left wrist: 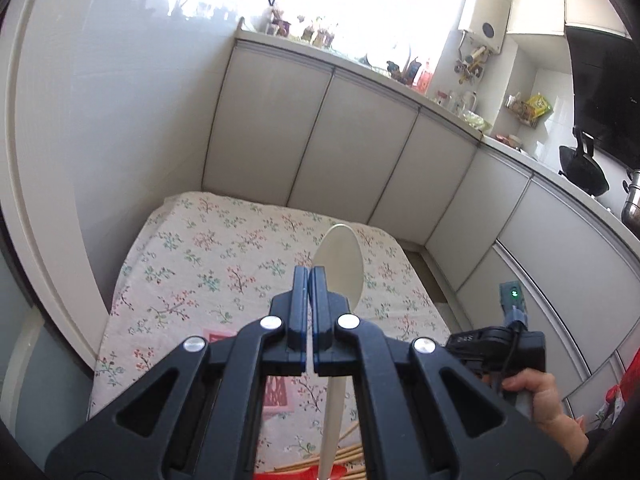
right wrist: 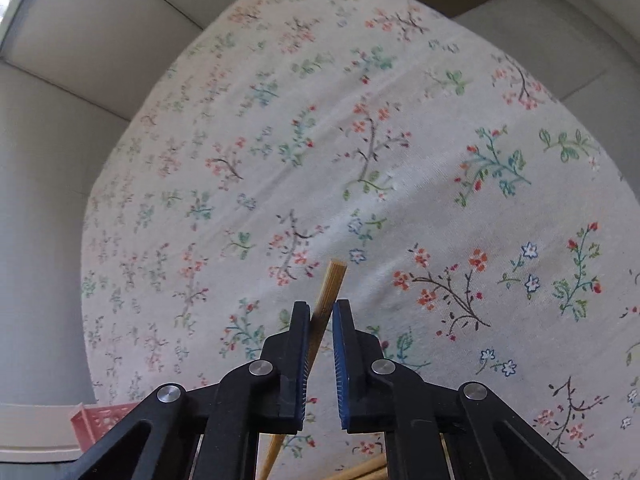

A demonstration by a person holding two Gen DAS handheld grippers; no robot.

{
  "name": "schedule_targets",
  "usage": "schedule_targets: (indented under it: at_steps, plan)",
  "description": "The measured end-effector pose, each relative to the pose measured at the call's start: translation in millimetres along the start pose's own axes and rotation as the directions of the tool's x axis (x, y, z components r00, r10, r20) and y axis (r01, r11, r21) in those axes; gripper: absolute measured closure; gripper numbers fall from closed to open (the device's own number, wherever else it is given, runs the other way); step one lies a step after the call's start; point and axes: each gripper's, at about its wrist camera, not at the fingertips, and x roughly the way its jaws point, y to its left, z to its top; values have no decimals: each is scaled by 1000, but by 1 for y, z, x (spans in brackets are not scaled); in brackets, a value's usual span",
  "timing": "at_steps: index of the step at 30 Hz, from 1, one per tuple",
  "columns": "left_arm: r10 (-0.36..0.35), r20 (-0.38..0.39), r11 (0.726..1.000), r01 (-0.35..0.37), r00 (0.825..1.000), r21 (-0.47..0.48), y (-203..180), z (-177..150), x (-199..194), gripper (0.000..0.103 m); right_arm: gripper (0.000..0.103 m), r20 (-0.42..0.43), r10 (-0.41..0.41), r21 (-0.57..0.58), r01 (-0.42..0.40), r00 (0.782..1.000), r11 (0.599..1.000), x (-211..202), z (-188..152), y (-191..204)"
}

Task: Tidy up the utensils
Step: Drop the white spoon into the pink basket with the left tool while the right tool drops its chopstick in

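My left gripper point(left wrist: 310, 270) is shut on a white plastic spoon point(left wrist: 340, 256). The spoon's bowl stands up just right of the fingertips and its handle runs down under the right finger. My right gripper point(right wrist: 321, 306) is shut on a bamboo chopstick point(right wrist: 332, 280), which sticks out slanted past the fingertips above the floral tablecloth point(right wrist: 360, 140). More chopsticks point(right wrist: 368, 470) lie below, largely hidden by the gripper body. In the left wrist view the loose chopsticks point(left wrist: 348, 458) lie by a red container point(left wrist: 340, 472) at the bottom edge.
A pink perforated basket point(right wrist: 100, 420) sits at the table's left edge. White cabinet doors point(left wrist: 360, 140) flank the table at the back and right, under a cluttered counter. A hand point(left wrist: 540, 396) holds the other gripper's body point(left wrist: 504, 344) at the right.
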Motion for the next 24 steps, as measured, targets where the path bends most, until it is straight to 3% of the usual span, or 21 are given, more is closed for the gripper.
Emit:
schedule_targets:
  at_steps: [6, 8, 12, 17, 21, 24]
  plan:
    - [99, 134, 995, -103, 986, 21, 9, 2, 10, 101, 96, 155, 81, -168, -54, 985, 984, -57, -13, 29]
    - [138, 170, 989, -146, 976, 36, 11, -2, 15, 101, 96, 183, 115, -206, -77, 976, 976, -71, -15, 37]
    - [211, 238, 969, -235, 948, 78, 12, -12, 27, 101, 96, 281, 127, -293, -41, 951, 955, -99, -22, 47]
    - [286, 286, 943, -321, 915, 87, 20, -21, 41, 101, 96, 281, 177, -311, -85, 943, 947, -109, -22, 47]
    - [310, 281, 937, -342, 908, 71, 27, -25, 46, 101, 96, 283, 197, -314, -104, 939, 944, -112, -23, 46]
    - [320, 253, 934, -349, 913, 79, 31, -31, 49, 101, 96, 288, 203, -322, -105, 936, 941, -114, -24, 46]
